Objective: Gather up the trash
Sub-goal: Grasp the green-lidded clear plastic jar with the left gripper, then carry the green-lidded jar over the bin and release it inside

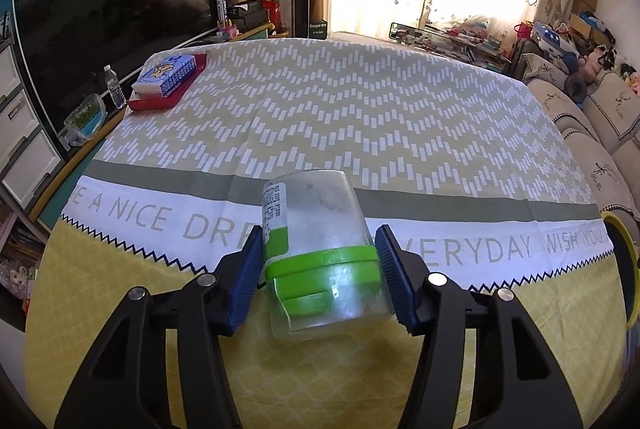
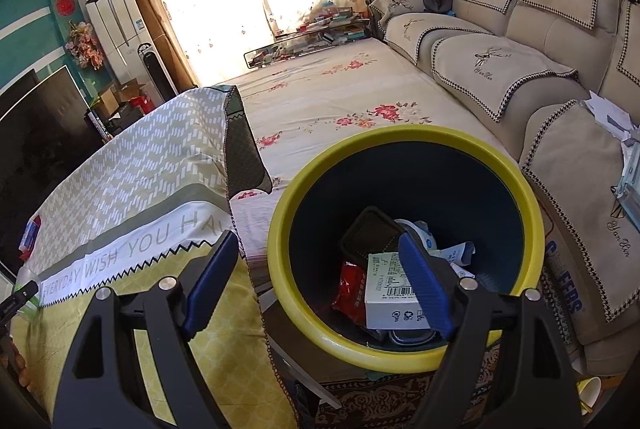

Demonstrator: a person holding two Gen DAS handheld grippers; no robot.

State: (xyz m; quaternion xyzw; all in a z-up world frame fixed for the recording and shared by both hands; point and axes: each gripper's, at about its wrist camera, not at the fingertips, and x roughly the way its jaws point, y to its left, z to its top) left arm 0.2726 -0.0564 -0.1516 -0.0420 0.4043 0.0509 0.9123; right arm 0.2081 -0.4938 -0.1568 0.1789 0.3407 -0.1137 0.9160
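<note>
Left gripper has the clear plastic jar between its fingers, about half open. The blue pads sit at the green lid band on both sides: left pad looks touching, right pad touching or a hair off, so I can't call it a firm grip yet. The jar lies tipped on the counter, on the yellow edge of the cloth, with its long axis running away from the gripper: base toward the far side, mouth end toward the camera. So the fingers straddle it across its width, which is the right way to squeeze. Yellow-rimmed trash bin sits off the counter's right end, just visible at the right edge of the left view. Right gripper hovers over that bin, fingers wide apart and holding nothing. Left hand is the one on the jar; the carry goes rightward to the bin.
</note>
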